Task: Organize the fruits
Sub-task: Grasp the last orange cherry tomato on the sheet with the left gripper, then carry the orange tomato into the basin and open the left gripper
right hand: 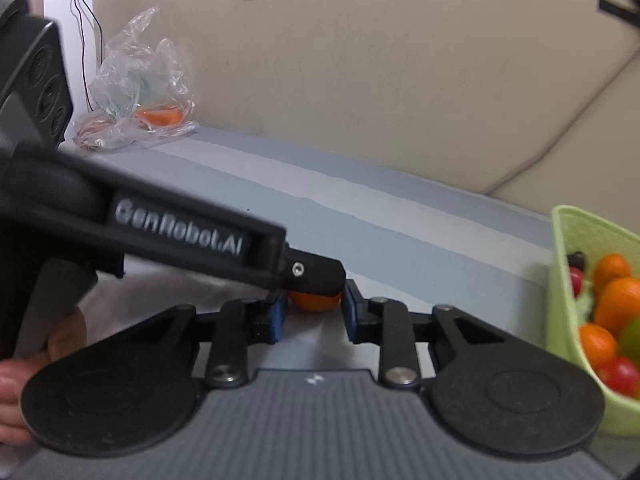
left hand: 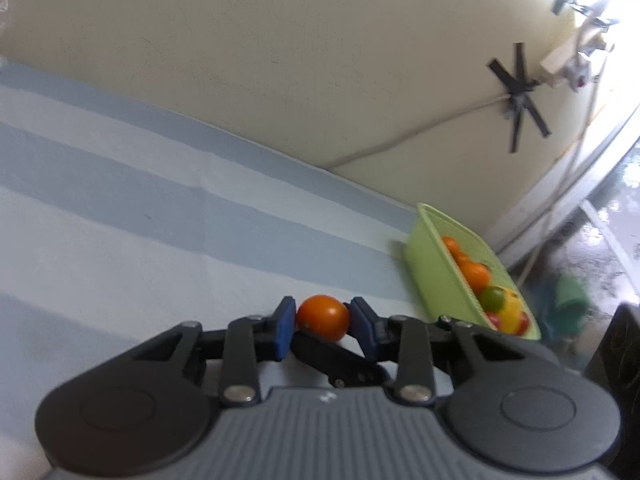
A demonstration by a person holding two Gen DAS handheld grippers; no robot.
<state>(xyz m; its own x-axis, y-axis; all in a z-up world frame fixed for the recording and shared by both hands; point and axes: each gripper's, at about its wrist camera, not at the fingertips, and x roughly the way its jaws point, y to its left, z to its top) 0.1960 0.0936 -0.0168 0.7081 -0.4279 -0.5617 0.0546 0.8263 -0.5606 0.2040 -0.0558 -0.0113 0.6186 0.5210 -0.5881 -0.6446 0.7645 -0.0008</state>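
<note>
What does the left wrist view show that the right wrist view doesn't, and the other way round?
Only the left wrist view: the left gripper with both pads against the orange fruit, and a yellow fruit in the basket.

Only the right wrist view: the plastic bag at the far edge, the person's hand, and the right gripper, its pads apart.

Both: the orange fruit, the green basket of mixed fruit, the striped cloth.

In the right wrist view the left gripper (right hand: 316, 276) covers the top of the orange fruit (right hand: 314, 303), so the right gripper's (right hand: 313, 312) contact with it cannot be told. The green basket (right hand: 568, 280) is cut off at the right edge. The plastic bag's (right hand: 136, 84) contents are blurred.
</note>
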